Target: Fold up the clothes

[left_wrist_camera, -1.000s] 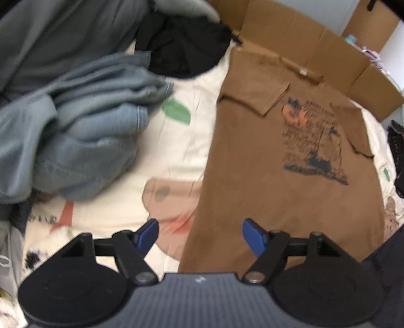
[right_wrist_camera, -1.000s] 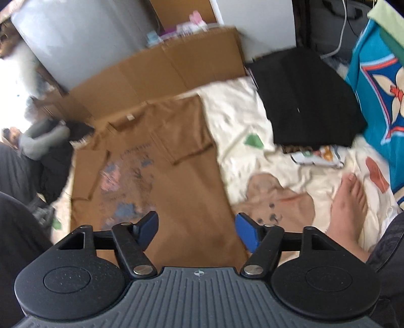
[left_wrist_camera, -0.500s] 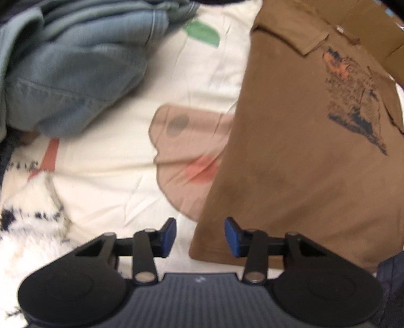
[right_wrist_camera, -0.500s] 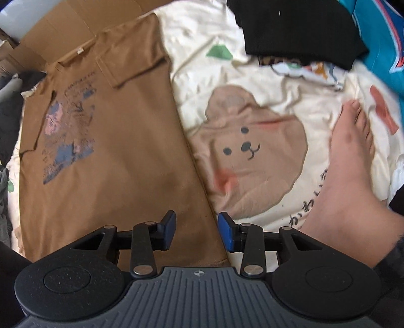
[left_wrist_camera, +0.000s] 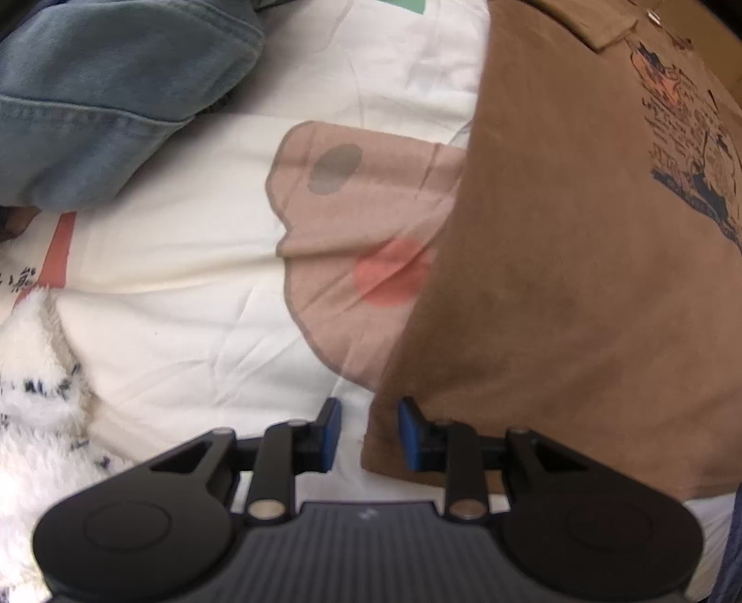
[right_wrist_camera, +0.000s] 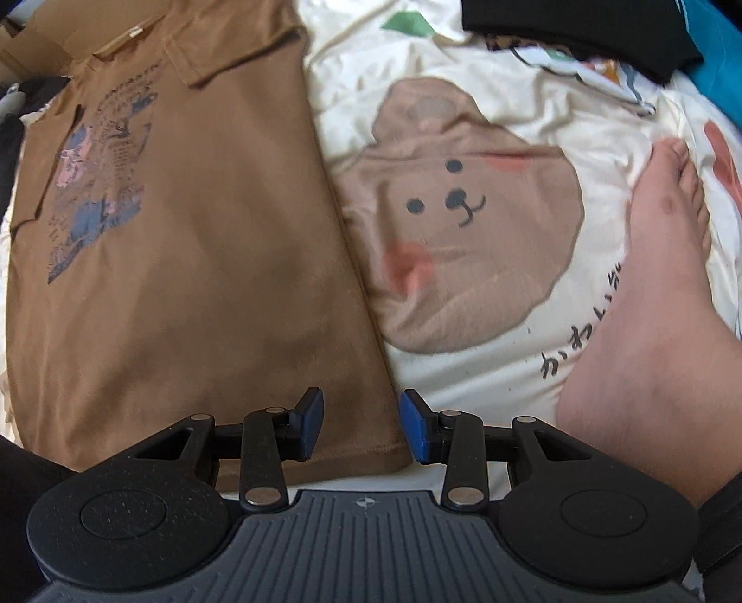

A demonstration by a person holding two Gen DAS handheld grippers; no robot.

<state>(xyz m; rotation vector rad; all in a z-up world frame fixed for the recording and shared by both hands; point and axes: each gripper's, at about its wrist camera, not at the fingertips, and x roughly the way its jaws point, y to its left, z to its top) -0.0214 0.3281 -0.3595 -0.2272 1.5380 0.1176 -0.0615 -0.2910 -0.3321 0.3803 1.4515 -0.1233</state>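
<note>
A brown T-shirt (left_wrist_camera: 579, 278) with a blue and orange print lies flat on a cream bear-print bedsheet (left_wrist_camera: 185, 259). My left gripper (left_wrist_camera: 369, 433) points down at the shirt's bottom hem corner. Its jaws are closing with that corner between them. The right pad lies against the cloth and the left pad stands clear over the sheet. In the right wrist view the same T-shirt (right_wrist_camera: 185, 259) fills the left half. My right gripper (right_wrist_camera: 362, 429) straddles the other hem corner, half closed, with a gap still showing between its pads.
Blue denim clothes (left_wrist_camera: 116, 93) are piled at the upper left, and a white fluffy blanket (left_wrist_camera: 32, 394) lies at the lower left. A person's bare foot (right_wrist_camera: 663, 278) rests on the sheet right of my right gripper. A black garment (right_wrist_camera: 579, 32) lies at the top right.
Both grippers have come down close to the shirt's bottom hem, one at each corner. Their jaws have narrowed from wide open.
</note>
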